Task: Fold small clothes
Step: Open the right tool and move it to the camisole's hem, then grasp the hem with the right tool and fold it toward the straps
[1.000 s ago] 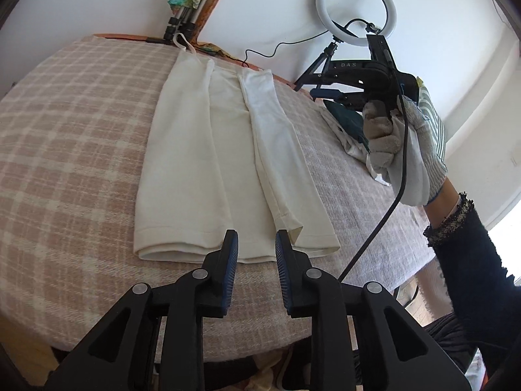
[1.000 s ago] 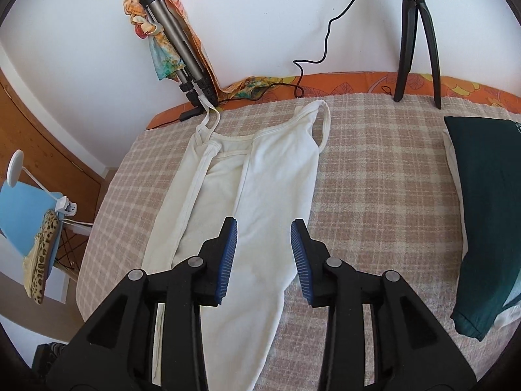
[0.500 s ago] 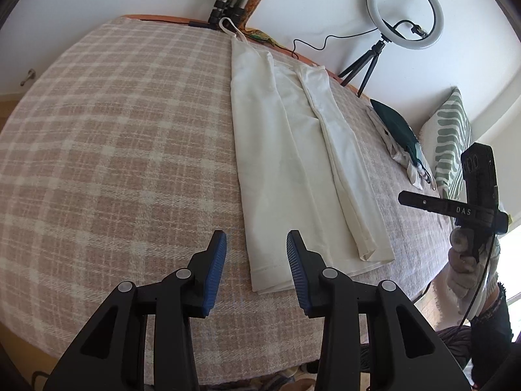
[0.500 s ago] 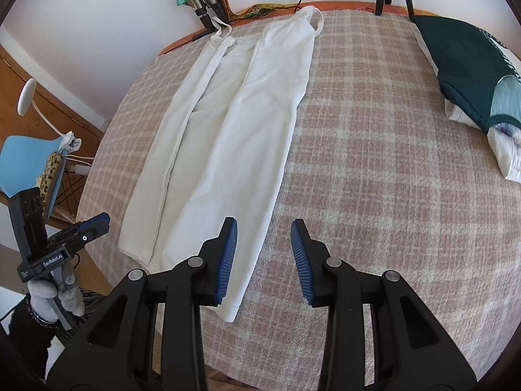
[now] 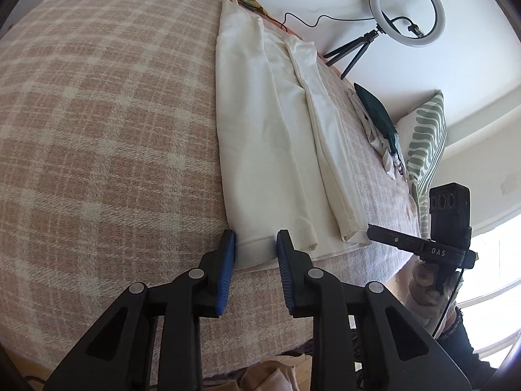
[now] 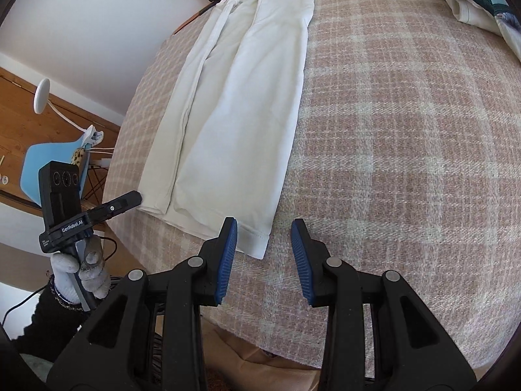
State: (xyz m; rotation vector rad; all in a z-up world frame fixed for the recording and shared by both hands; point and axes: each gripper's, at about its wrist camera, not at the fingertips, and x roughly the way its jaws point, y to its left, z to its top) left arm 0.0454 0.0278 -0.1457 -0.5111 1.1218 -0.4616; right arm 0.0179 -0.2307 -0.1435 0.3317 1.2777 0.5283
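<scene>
A long cream strappy garment (image 5: 270, 137) lies flat on the pink checked bedspread (image 5: 107, 137), both long sides folded inward, straps at the far end. My left gripper (image 5: 254, 239) is open, its jaws either side of the hem's near left corner. In the right wrist view the garment (image 6: 241, 107) shows again; my right gripper (image 6: 264, 229) is open at the hem's near right corner, which lies between the jaws. Each gripper shows in the other's view, hand-held off the bed's near edge.
A pile of dark green and white clothes (image 5: 377, 120) and a green-patterned pillow (image 5: 426, 143) lie on the bed to the right. A ring light on a tripod (image 5: 407, 13) stands at the far edge. A blue chair (image 6: 55, 163) stands left of the bed.
Both grippers have drawn back from the far end and dropped to the garment's near hem, one at each corner. Both stay open.
</scene>
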